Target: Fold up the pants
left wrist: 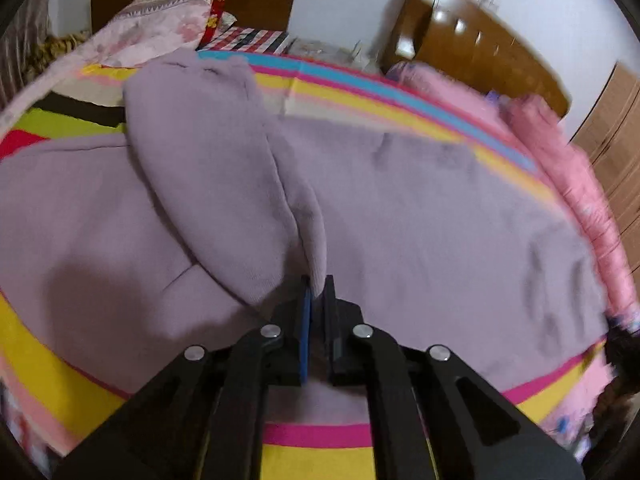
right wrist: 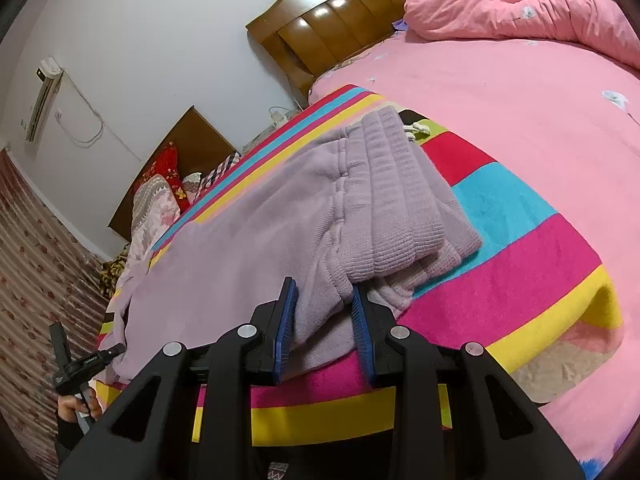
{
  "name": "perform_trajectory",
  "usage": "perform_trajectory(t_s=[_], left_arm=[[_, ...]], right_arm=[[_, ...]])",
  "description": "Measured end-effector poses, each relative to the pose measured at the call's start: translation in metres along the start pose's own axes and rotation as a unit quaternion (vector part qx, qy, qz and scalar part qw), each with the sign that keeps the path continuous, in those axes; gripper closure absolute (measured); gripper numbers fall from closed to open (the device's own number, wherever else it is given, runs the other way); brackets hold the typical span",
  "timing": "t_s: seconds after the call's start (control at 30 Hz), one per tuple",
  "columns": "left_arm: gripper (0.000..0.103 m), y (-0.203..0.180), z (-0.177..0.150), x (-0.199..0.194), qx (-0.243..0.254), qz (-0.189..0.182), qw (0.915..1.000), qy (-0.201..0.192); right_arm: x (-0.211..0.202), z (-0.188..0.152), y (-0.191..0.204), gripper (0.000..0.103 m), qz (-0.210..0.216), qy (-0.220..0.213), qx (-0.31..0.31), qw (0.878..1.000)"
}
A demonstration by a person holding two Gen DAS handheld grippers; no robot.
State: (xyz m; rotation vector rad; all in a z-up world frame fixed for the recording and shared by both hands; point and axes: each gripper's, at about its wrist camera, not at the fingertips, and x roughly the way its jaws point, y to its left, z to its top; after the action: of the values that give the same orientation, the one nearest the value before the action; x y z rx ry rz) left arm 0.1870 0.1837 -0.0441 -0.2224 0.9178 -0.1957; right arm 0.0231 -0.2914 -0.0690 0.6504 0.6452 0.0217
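Lilac knit pants (left wrist: 400,200) lie spread over a striped blanket (left wrist: 360,92) on a bed. One part of them is folded over and rises as a raised flap (left wrist: 208,168) toward my left gripper (left wrist: 318,286), which is shut on the edge of that cloth. In the right wrist view the ribbed waistband (right wrist: 400,200) is doubled over on the pants (right wrist: 240,248). My right gripper (right wrist: 326,308) is shut on the bunched waist end, and cloth fills the gap between its blue pads (right wrist: 288,320).
The striped blanket (right wrist: 500,280) covers a pink sheet (right wrist: 520,100). A pink quilt (right wrist: 520,8) is heaped by the wooden headboard (right wrist: 340,20). Pillows (left wrist: 168,20) lie on a second bed. A person's hand (right wrist: 74,402) grips a black handle at the lower left.
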Motion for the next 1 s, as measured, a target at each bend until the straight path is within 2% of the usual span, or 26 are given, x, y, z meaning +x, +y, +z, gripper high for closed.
perform_trajectory(t_s=[0.1, 0.17, 0.23, 0.33, 0.37, 0.4, 0.43, 0.47, 0.53, 0.67, 0.73, 0.8, 0.87, 0.9, 0.93, 0.97, 1.0], left_arm=[[0.099, 0.001, 0.001, -0.026, 0.015, -0.024, 0.9979, -0.058], [0.099, 0.003, 0.003, -0.053, 0.003, -0.047, 0.9932, -0.106], [0.099, 0.005, 0.0, -0.074, -0.001, -0.064, 0.9886, -0.136], [0.099, 0.005, -0.012, -0.064, 0.002, -0.044, 0.9927, -0.113], [0.098, 0.01, -0.019, -0.048, -0.001, -0.037, 0.9954, -0.089], [0.098, 0.014, -0.025, -0.036, -0.01, -0.033, 0.997, -0.069], [0.098, 0.017, -0.031, -0.026, -0.017, -0.03, 0.9979, -0.054], [0.098, 0.02, -0.036, -0.019, -0.021, -0.028, 0.9982, -0.048], [0.098, 0.019, -0.038, -0.02, -0.015, -0.022, 0.9982, -0.053], [0.098, 0.01, -0.033, -0.037, -0.003, -0.021, 0.9968, -0.077], [0.098, 0.007, -0.035, -0.034, 0.003, -0.013, 0.9975, -0.069], [0.098, 0.011, -0.039, -0.023, -0.001, -0.007, 0.9988, -0.049], [0.095, 0.024, -0.042, -0.023, -0.02, -0.024, 0.9981, -0.052], [0.093, 0.024, -0.042, -0.024, -0.018, -0.025, 0.9981, -0.053], [0.091, 0.024, -0.042, -0.026, -0.013, -0.028, 0.998, -0.055], [0.085, 0.024, -0.041, -0.03, -0.01, -0.031, 0.9976, -0.061], [0.071, 0.024, -0.041, -0.034, -0.011, -0.031, 0.9971, -0.068]], right_arm=[[-0.004, 0.007, 0.01, 0.079, -0.005, -0.008, -0.03, 1.0], [-0.014, 0.017, 0.019, 0.08, 0.009, -0.026, -0.05, 0.998], [-0.025, 0.02, 0.024, 0.081, 0.016, -0.045, -0.06, 0.997], [-0.019, 0.013, 0.008, 0.081, -0.011, -0.03, -0.037, 0.999], [-0.01, 0.006, -0.008, 0.082, -0.016, -0.012, -0.009, 1.0], [-0.003, -0.001, -0.022, 0.086, -0.001, 0.001, 0.019, 1.0], [-0.002, -0.005, -0.03, 0.087, 0.022, -0.004, 0.038, 0.999], [-0.003, -0.005, -0.032, 0.087, 0.026, -0.006, 0.04, 0.999], [-0.008, -0.001, -0.02, 0.087, 0.007, -0.008, 0.017, 1.0], [-0.017, 0.001, -0.009, 0.087, -0.006, -0.023, 0.005, 1.0], [-0.007, -0.004, -0.015, 0.087, -0.026, -0.009, 0.006, 1.0], [-0.004, -0.007, -0.021, 0.089, -0.015, -0.01, 0.018, 1.0], [-0.009, -0.004, -0.017, 0.089, -0.025, -0.005, 0.007, 1.0], [-0.013, -0.002, -0.013, 0.083, -0.032, -0.001, 0.002, 1.0], [-0.018, 0.0, -0.011, 0.065, -0.046, 0.001, 0.001, 0.999], [-0.024, 0.001, -0.008, 0.051, -0.071, -0.002, 0.0, 0.997], [-0.035, 0.002, -0.002, 0.024, -0.096, -0.021, -0.007, 0.995]])
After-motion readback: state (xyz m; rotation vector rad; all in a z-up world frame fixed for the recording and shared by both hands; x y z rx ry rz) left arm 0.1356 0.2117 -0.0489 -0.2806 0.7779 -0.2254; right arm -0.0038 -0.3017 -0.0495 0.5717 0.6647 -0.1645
